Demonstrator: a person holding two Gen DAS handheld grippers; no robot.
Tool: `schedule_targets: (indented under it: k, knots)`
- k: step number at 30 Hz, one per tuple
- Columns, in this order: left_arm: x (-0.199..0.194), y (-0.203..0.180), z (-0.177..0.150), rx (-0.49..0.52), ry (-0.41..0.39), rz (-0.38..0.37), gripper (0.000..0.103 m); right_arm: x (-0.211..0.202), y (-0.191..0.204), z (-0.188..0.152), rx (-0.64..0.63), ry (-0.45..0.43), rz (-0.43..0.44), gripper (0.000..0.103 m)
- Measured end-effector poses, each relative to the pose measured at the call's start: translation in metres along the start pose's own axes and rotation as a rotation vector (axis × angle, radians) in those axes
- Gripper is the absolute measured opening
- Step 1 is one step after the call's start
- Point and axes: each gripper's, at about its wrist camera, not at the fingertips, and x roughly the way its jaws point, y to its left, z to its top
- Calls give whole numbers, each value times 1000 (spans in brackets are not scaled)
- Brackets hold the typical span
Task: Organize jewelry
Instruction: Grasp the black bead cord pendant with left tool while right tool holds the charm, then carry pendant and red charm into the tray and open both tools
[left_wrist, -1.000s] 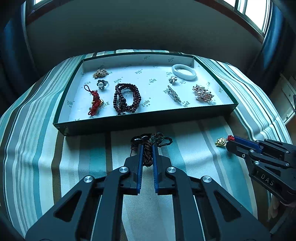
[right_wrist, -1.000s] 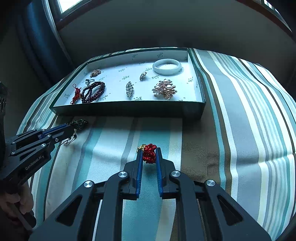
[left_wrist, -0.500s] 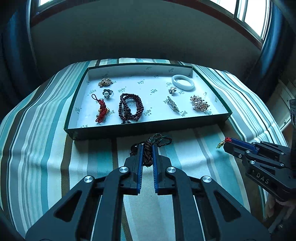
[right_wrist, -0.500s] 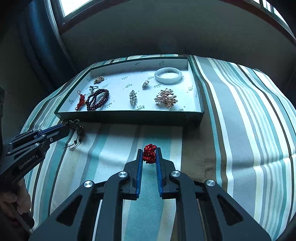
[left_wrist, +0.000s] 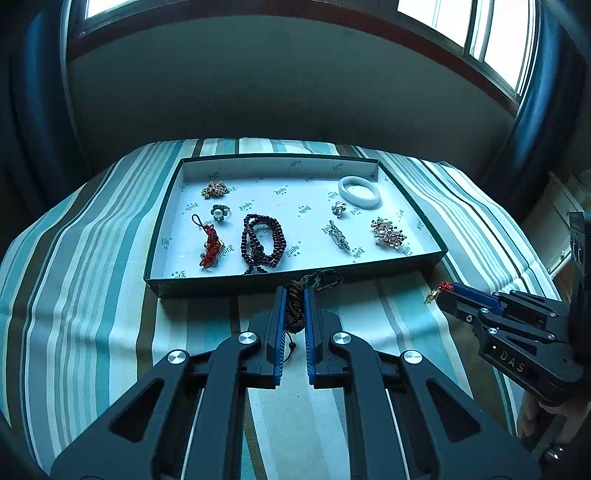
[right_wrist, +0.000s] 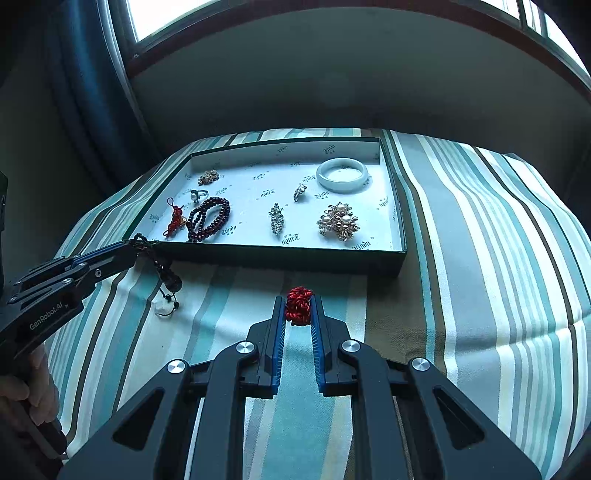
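- L gripper (left_wrist: 294, 308): jaws nearly closed, clamped on a dark braided cord bracelet (left_wrist: 295, 310). Green-ish loop end sticks out past the tips at the tray's near wall; cord tails w/ beads hang below, off the cloth (right wrist view).
- R gripper (right_wrist: 299, 308): jaws nearly closed on a red knot charm (right_wrist: 298, 305); small gold bit shows at the tip in left wrist view. Held in front of the tray, right of L.
- Tray (left_wrist: 258, 286): green box, white lining, sits on striped tablecloth (left_wrist: 92, 295).
- In tray, all apart: white bangle (left_wrist: 359, 191) back right, pearl cluster brooch (left_wrist: 388, 232) front right, dark bead strand (left_wrist: 261, 243) centre-left, red tassel charm (left_wrist: 209, 243) just left of it, pearl ring (left_wrist: 219, 212), gold cluster (left_wrist: 215, 189), 2 small silver pieces mid-tray.
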Motion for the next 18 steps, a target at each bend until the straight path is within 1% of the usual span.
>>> schedule_targets:
  k: [11, 18]
  knots:
    - [-12, 1, 10, -8, -32, -14, 9, -10, 6, 8, -7, -35, 16, 14]
    - [-17, -1, 25, -7, -64, -26, 9, -14, 15, 26, -25, -69, 28, 14]
